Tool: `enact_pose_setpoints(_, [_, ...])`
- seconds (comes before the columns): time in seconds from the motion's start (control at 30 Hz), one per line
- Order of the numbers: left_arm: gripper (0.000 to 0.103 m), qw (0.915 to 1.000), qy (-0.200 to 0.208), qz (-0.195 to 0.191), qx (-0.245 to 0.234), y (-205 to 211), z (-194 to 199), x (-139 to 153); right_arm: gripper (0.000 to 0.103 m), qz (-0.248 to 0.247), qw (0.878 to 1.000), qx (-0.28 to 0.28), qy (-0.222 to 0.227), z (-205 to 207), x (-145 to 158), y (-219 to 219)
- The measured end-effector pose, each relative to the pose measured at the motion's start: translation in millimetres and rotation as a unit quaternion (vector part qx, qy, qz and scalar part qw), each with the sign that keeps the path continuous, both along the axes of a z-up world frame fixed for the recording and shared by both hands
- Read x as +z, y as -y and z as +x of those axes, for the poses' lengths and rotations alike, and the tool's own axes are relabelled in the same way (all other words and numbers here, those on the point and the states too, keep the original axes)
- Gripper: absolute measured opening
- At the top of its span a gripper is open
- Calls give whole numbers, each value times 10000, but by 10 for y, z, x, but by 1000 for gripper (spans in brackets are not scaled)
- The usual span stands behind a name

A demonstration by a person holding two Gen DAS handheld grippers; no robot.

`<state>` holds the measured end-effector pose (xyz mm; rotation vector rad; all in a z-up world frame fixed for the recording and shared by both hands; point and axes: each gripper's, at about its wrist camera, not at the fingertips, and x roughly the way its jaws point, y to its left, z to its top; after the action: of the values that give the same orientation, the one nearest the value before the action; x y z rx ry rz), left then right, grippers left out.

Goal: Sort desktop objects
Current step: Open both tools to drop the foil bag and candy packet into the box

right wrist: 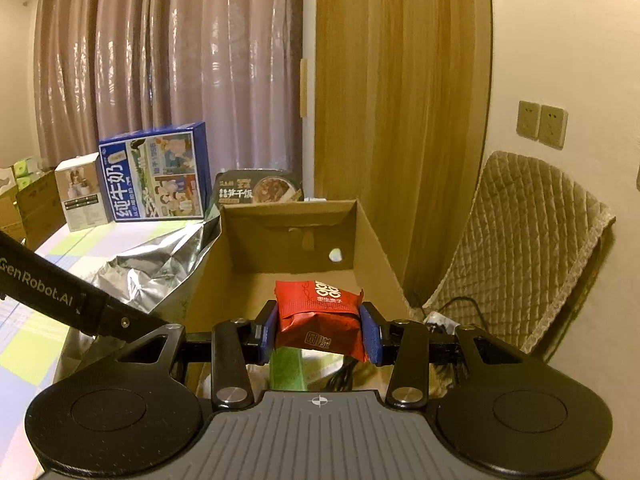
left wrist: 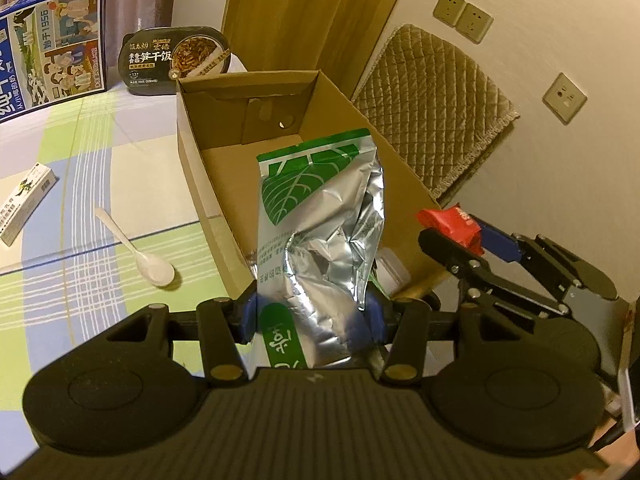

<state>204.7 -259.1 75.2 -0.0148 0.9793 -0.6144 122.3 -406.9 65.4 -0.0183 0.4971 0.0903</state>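
My left gripper (left wrist: 311,318) is shut on a crumpled silver and green foil pouch (left wrist: 320,216), which sticks up over the near end of an open cardboard box (left wrist: 192,148). My right gripper (right wrist: 319,330) is shut on a small red snack packet (right wrist: 320,316), held at the near edge of the same cardboard box (right wrist: 372,240). In the left wrist view the right gripper (left wrist: 448,236) shows at the right with the red packet (left wrist: 450,224). The foil pouch (right wrist: 156,268) lies to the left in the right wrist view.
On the checked tablecloth (left wrist: 80,160) lie a white plastic spoon (left wrist: 140,252) and a small white box (left wrist: 26,204). A blue milk carton (left wrist: 52,40) and a black instant rice bowl (left wrist: 180,60) stand behind. A quilted chair back (left wrist: 432,104) stands right of the box.
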Motion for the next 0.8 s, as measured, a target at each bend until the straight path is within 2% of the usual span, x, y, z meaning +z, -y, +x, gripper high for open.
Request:
enact_pose_setpoints(0.4, [46,9996,-23,-35,282,245,536,-18,40,83,9999,67,-112,571,-7,156])
enact_pose_setpoints(0.6, [46,9982,-155,-106,566,295,759,-135,40,113,9997,53,-227,819,-111,217])
enact_pose_setpoints(0.8, [46,9977,-177,-127,636,343,889,-252,40,191,9993,-6,-323,946,-211,299])
